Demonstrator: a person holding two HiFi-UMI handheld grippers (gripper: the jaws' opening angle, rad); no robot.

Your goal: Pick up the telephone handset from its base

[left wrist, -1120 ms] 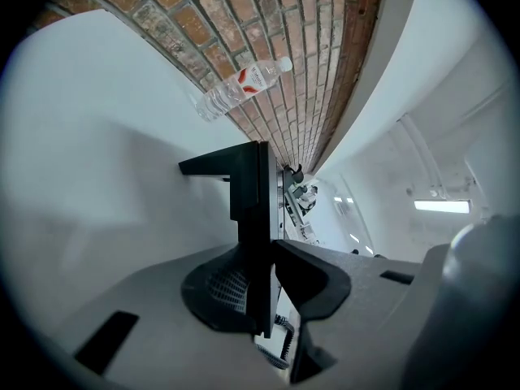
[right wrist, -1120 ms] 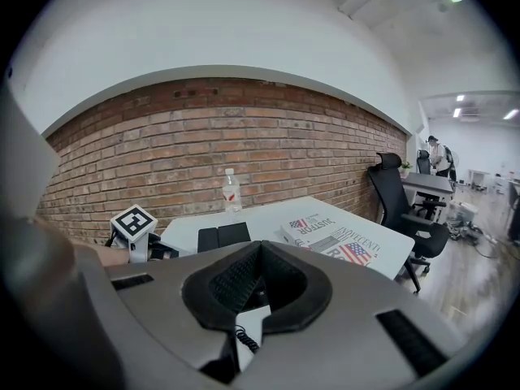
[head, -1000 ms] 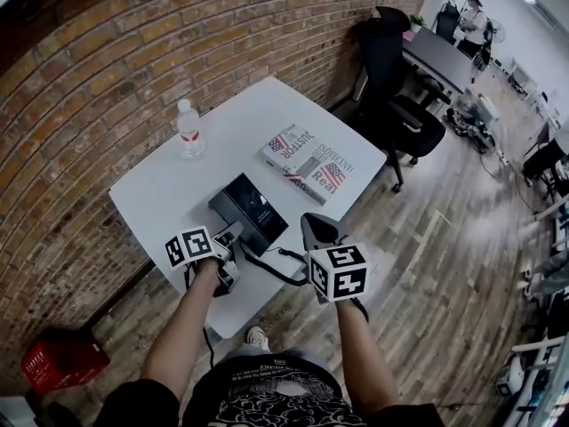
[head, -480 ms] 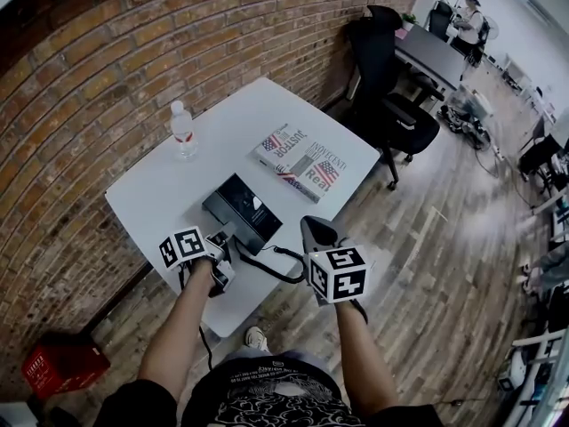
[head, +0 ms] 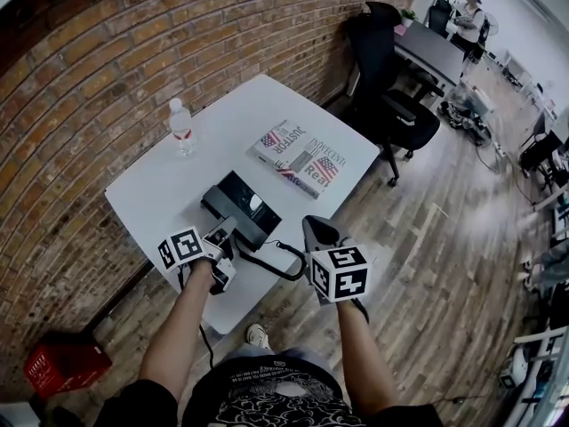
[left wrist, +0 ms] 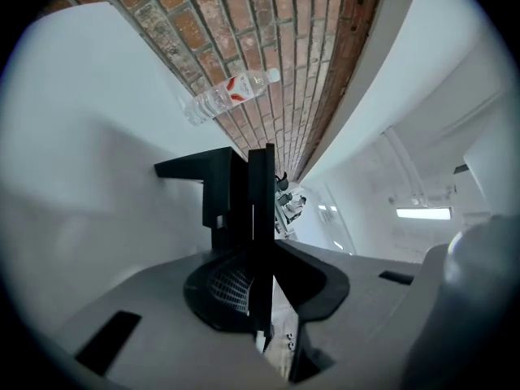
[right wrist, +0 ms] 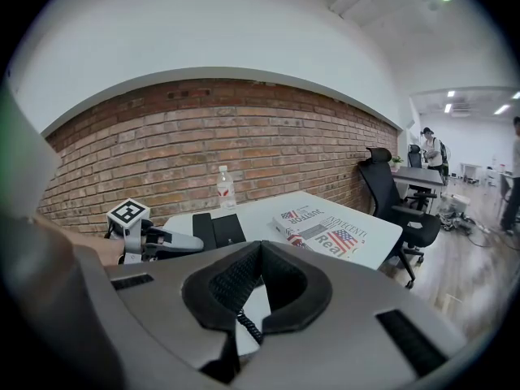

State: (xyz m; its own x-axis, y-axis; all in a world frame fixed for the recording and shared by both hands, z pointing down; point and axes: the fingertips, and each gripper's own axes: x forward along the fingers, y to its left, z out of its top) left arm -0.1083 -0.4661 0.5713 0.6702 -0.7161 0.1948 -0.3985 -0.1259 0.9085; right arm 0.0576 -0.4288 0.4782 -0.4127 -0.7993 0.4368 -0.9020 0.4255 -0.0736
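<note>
Black telephone handset (left wrist: 260, 218), edge-on at near-left corner of its base (head: 244, 205); base black, rectangular, flat on white desk (head: 160, 185) near front edge; coiled black cord (head: 267, 265) looping rightward.

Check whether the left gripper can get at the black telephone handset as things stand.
Probably yes: the black telephone handset stands between the jaws of the left gripper, which are closing, and nothing else crowds that corner of the white table.

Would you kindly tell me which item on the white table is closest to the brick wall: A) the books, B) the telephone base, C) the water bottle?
C: the water bottle stands at the wall-side edge; the telephone base and books lie farther out.
</note>
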